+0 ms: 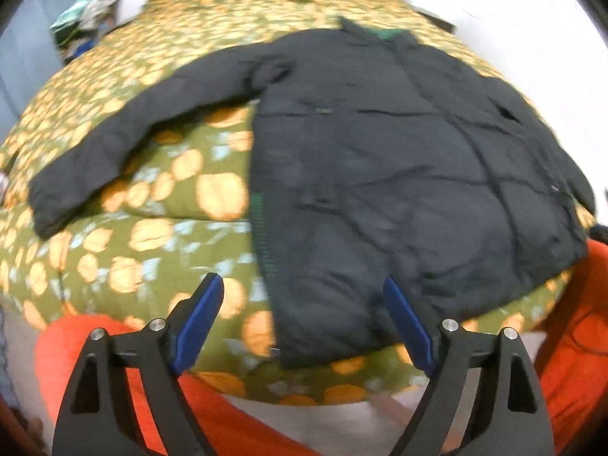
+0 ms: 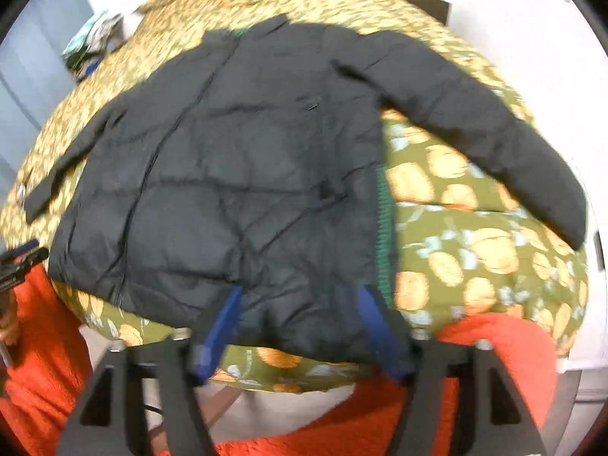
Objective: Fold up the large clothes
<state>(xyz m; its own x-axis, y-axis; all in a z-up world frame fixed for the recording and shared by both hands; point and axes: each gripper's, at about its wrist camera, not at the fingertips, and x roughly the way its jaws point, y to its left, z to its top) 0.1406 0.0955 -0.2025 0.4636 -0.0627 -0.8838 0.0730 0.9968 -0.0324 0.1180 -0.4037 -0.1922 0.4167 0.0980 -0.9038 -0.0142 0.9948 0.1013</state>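
My left gripper (image 1: pixel 303 285) has its fingers spread over the jacket's (image 1: pixel 380 174) near hem, pinching nothing. My right gripper (image 2: pixel 300 296) is spread too, hovering at the hem. The jacket lies flat on the bedspread (image 1: pixel 159 228), a sleeve stretched out to each side.

Black jacket (image 1: pixel 399 174), olive orange-fruit-print bedspread (image 1: pixel 159 235).

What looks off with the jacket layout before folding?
Nothing damaged. The jacket lies flat on the bedspread, sleeves spread, but its hem overhangs the near bed edge. Both grippers are open, holding nothing.
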